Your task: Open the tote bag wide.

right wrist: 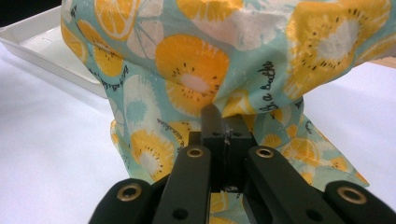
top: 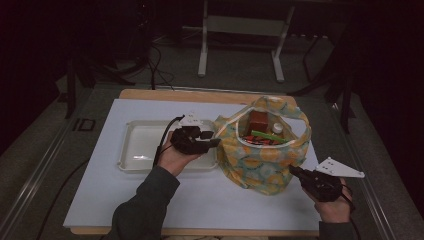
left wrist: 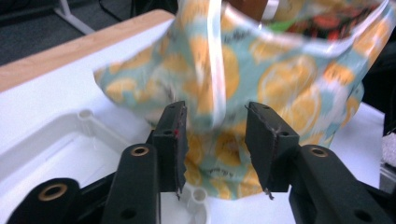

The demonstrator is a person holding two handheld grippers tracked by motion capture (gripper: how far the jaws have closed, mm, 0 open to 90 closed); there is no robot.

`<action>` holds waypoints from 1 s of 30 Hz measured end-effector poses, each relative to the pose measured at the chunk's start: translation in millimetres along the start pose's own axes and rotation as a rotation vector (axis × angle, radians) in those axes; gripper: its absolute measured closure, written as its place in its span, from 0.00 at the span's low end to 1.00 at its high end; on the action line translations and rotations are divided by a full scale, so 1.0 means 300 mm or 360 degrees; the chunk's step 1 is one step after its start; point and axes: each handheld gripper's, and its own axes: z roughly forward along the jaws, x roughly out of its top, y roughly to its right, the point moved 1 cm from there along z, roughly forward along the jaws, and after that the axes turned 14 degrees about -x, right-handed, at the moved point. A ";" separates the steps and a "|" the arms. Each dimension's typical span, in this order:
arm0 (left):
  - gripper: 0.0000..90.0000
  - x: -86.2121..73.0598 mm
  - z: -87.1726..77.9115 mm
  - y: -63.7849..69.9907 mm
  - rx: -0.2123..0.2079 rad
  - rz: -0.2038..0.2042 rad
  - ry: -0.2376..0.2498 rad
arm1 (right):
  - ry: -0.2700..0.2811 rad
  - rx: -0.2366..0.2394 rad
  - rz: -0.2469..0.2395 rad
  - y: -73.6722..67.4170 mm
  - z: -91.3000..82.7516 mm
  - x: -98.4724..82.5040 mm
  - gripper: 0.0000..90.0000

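Bag blurred, top cut off in left gripper view; contents too small to identify.

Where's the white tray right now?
In the high view the white tray lies on the table's left half, just left of the fruit-print bag, with the left tool over its right end.

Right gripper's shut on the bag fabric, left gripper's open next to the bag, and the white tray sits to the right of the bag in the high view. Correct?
Not quite: the tray lies to the left of the bag, as the high view shows. The rest holds: the right gripper is shut on the bag fabric, and the left gripper is open next to the bag.
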 end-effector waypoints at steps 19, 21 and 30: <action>0.90 0.117 0.128 -0.022 0.0173 0.0082 -0.0199 | -0.0003 0.0014 -0.0016 -0.007 -0.001 -0.007 1.00; 0.97 0.122 0.122 -0.012 0.0178 0.0106 -0.0197 | -0.0005 0.0014 -0.0016 -0.006 -0.002 -0.008 1.00; 0.99 0.140 0.037 0.062 0.0130 0.0205 -0.0028 | -0.0019 0.0004 -0.0011 -0.006 0.004 -0.013 1.00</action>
